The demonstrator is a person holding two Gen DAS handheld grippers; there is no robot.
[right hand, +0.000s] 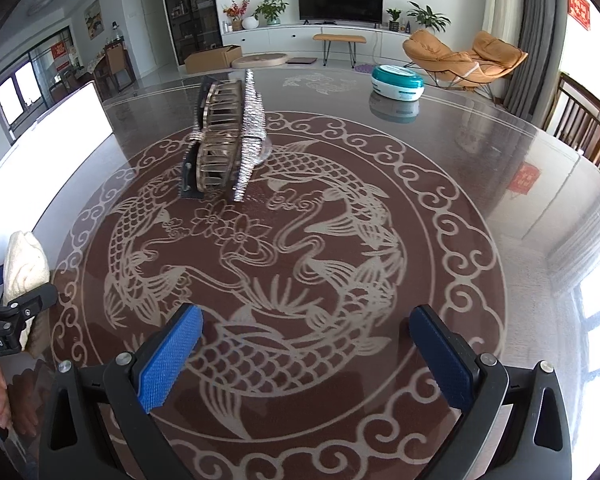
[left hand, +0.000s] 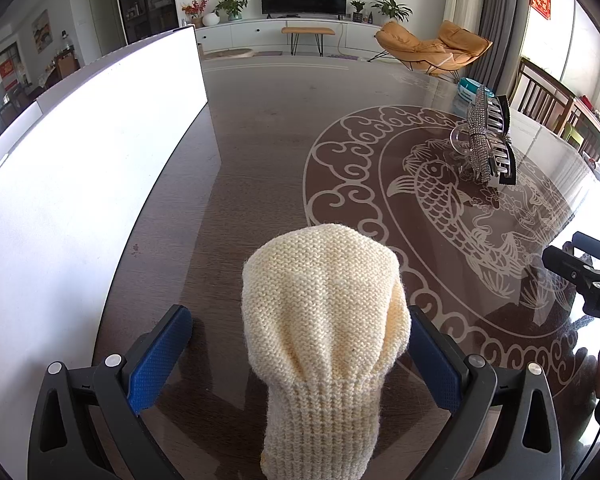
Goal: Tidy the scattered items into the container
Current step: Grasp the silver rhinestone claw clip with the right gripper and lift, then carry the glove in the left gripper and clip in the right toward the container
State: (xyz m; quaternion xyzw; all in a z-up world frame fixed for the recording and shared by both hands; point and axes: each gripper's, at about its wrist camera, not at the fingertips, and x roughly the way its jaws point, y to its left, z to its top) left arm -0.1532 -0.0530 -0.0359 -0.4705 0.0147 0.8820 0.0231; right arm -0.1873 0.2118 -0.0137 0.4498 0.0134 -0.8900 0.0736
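Observation:
A cream knitted hat (left hand: 324, 320) lies between the open fingers of my left gripper (left hand: 300, 344); the right pad (left hand: 432, 360) touches or nearly touches it, the left pad (left hand: 160, 356) stands apart. The hat also shows in the right wrist view (right hand: 24, 268), beside the left gripper's finger. A rhinestone hair claw (left hand: 488, 140) stands on the table to the right; in the right wrist view it (right hand: 228, 136) is well ahead of my open, empty right gripper (right hand: 304, 352). A white container (left hand: 80, 168) stands at the left.
A glass-topped table (right hand: 500, 184) with a fish pattern carries everything. A teal and white round tin (right hand: 398, 82) sits at the far right of the table. Wooden chairs (right hand: 588, 128) stand along the right edge.

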